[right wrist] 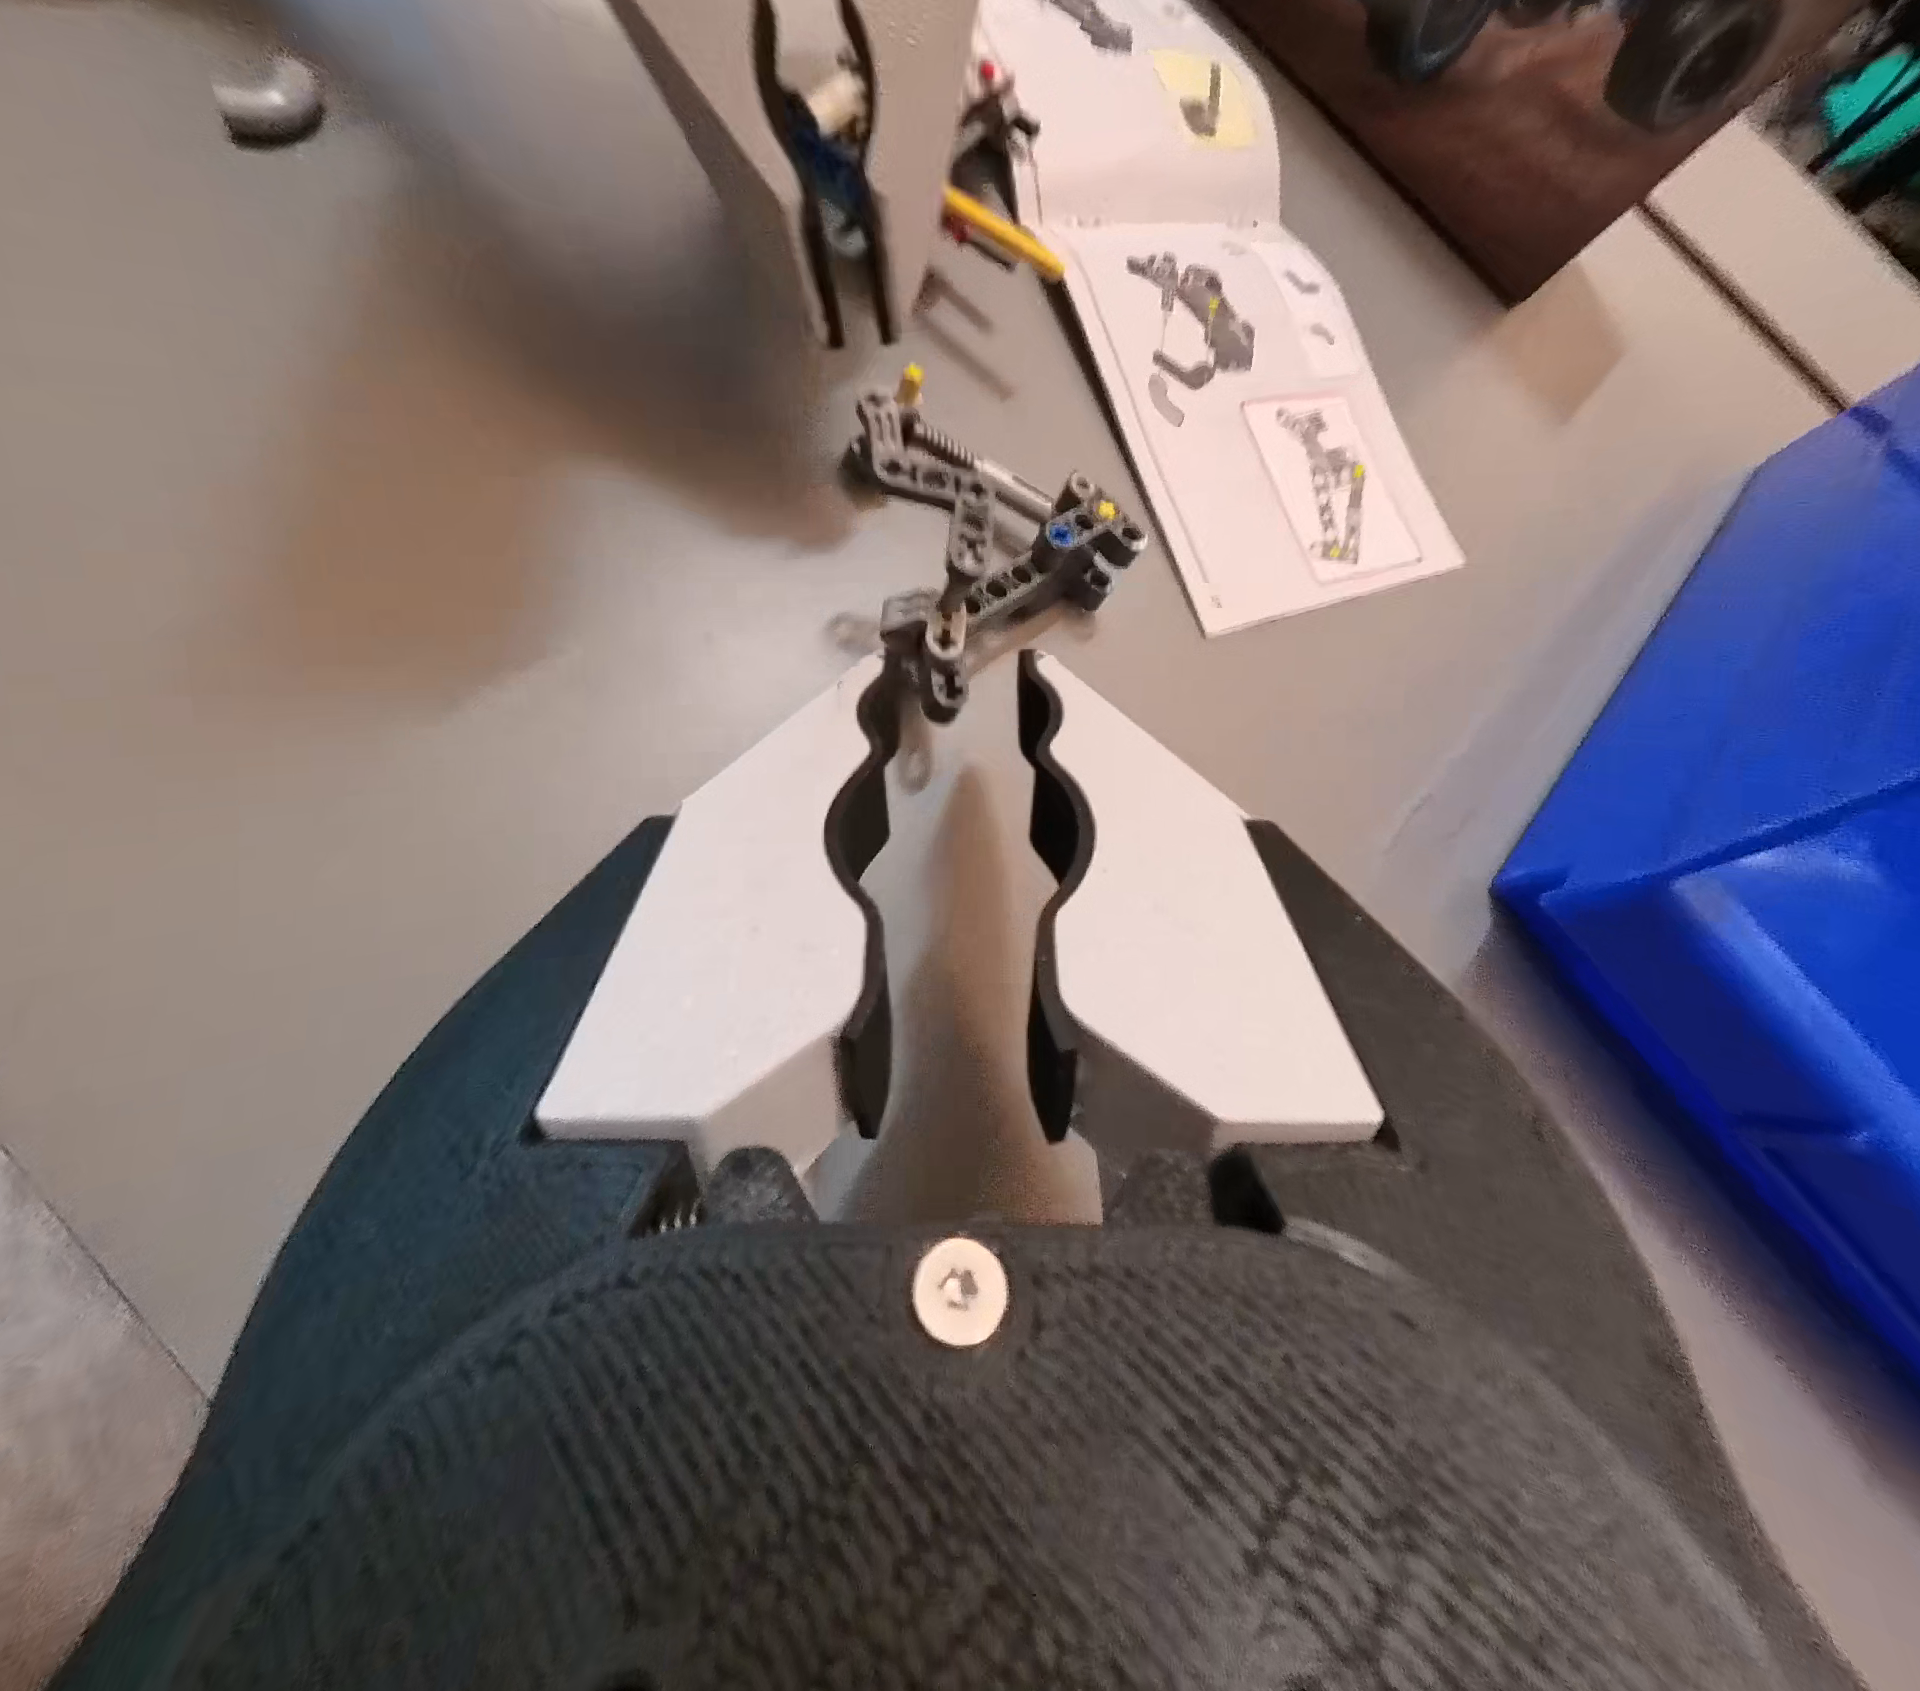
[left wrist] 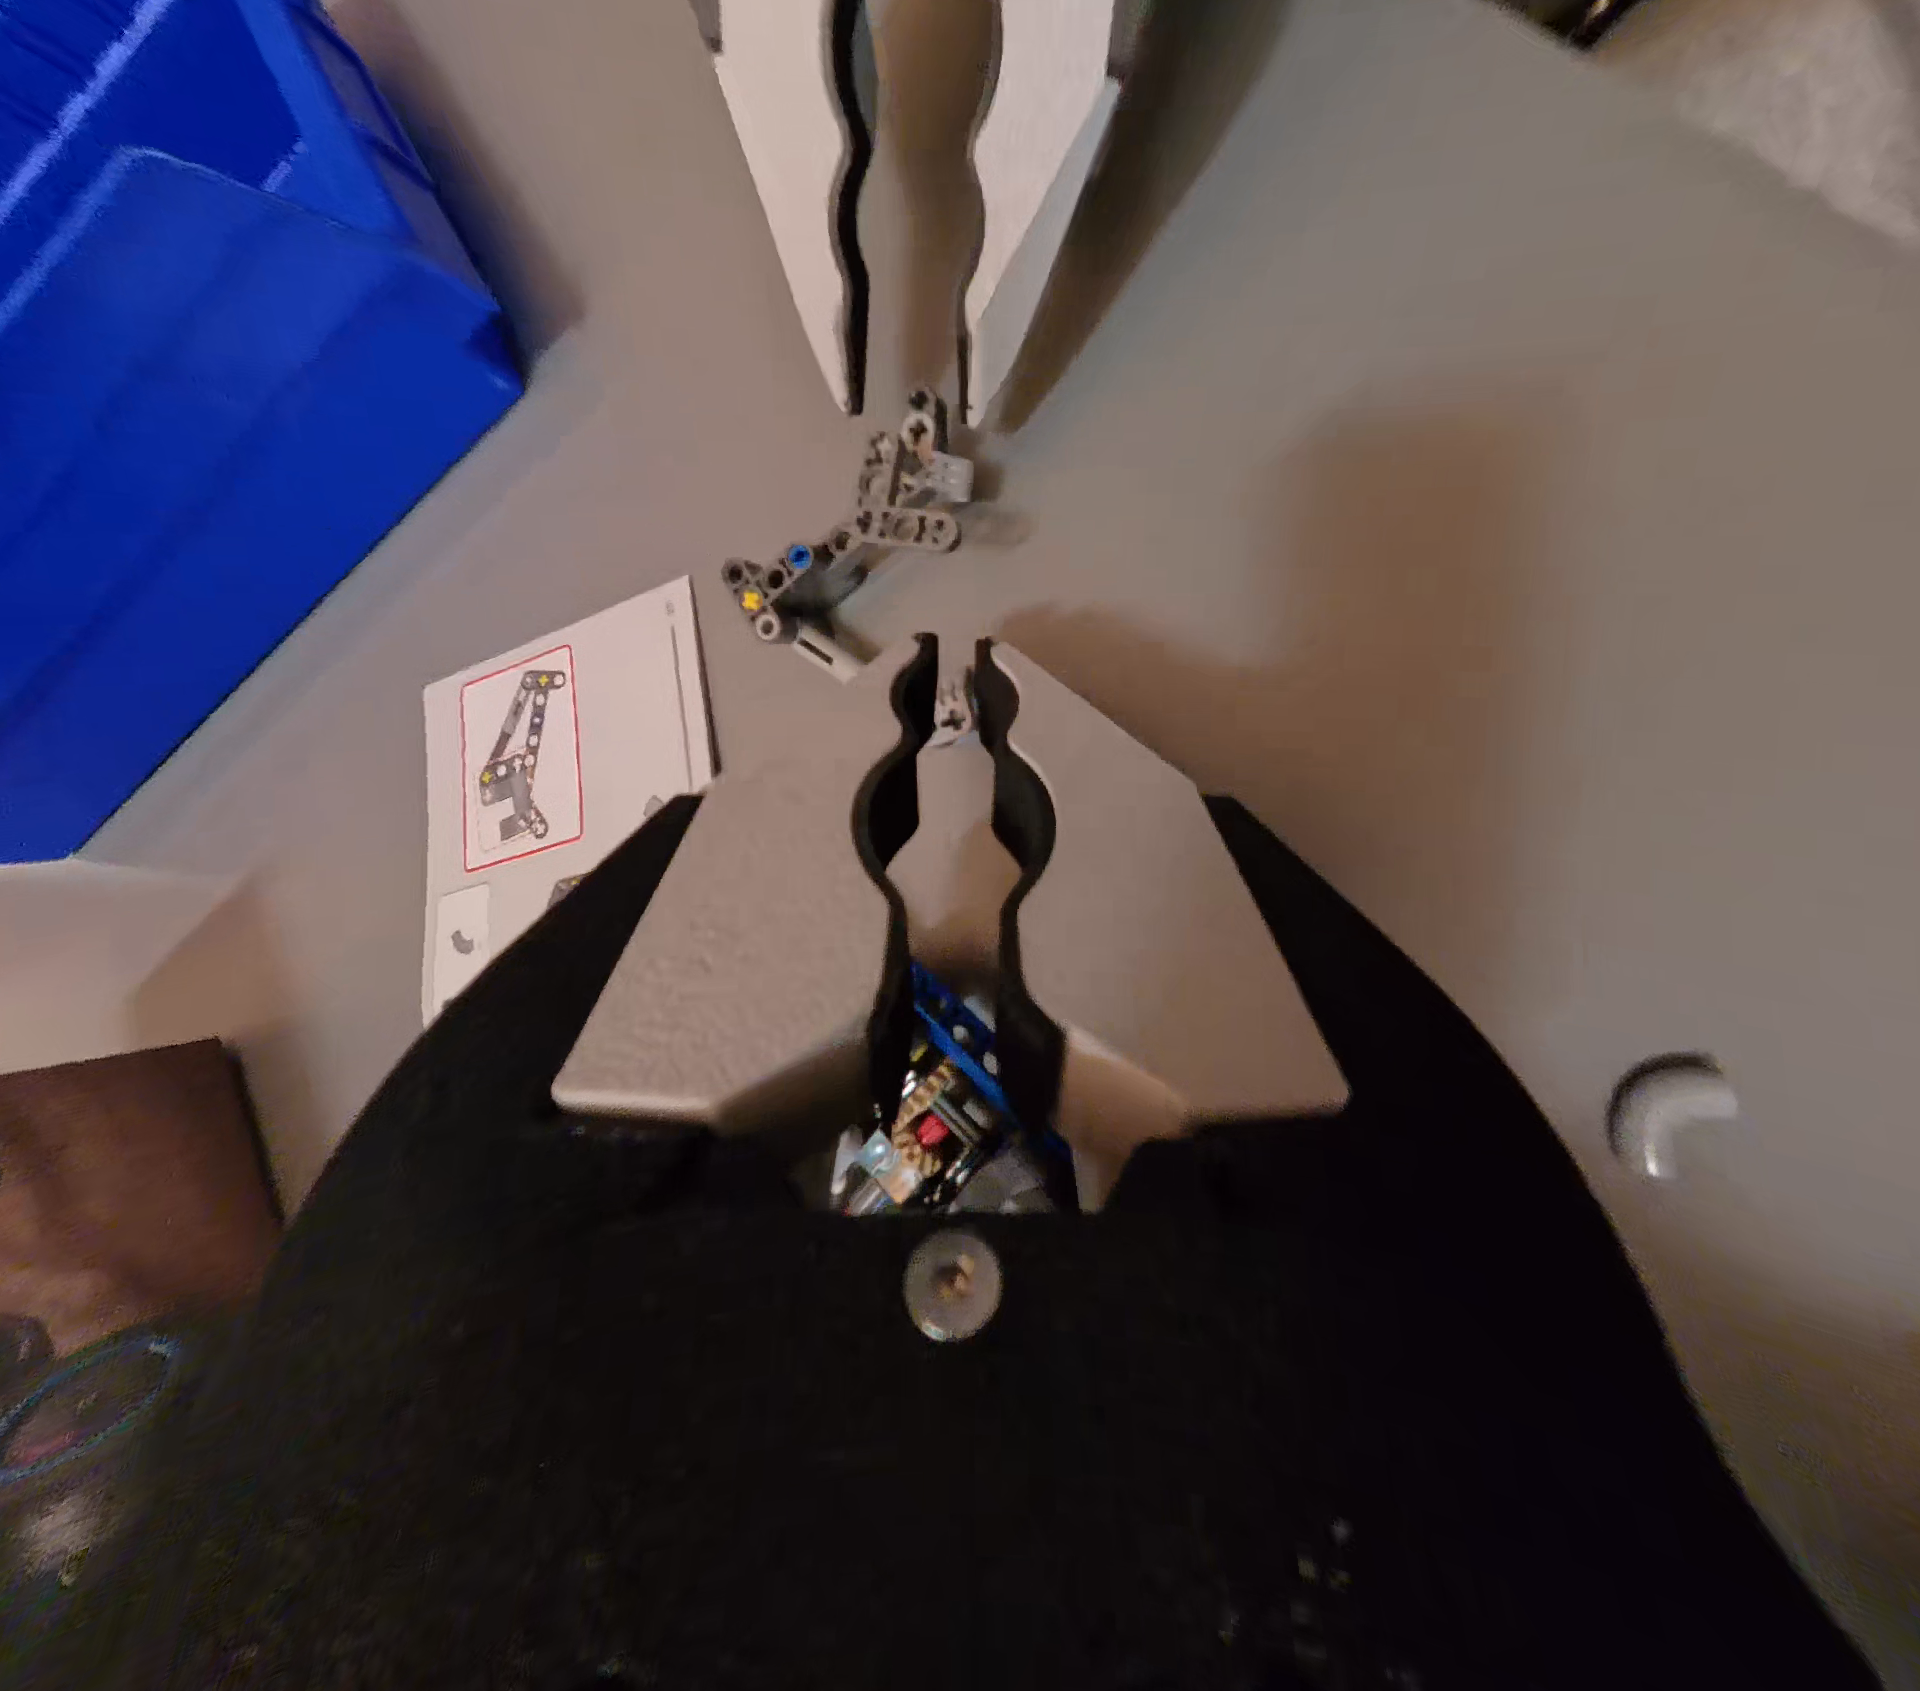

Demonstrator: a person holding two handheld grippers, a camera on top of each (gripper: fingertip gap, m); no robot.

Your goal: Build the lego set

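Where booklet (right wrist: 1236,353) lies open, printed diagrams.

Left gripper (left wrist: 954,654) and right gripper (right wrist: 951,670) tip to tip, both jaws slightly parted.

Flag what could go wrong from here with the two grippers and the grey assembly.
The small grey piece sits only at the tips of the left gripper, so it may slip or twist. The jaws of the right gripper stand apart around the grey assembly end, so the assembly may slide when pushed.
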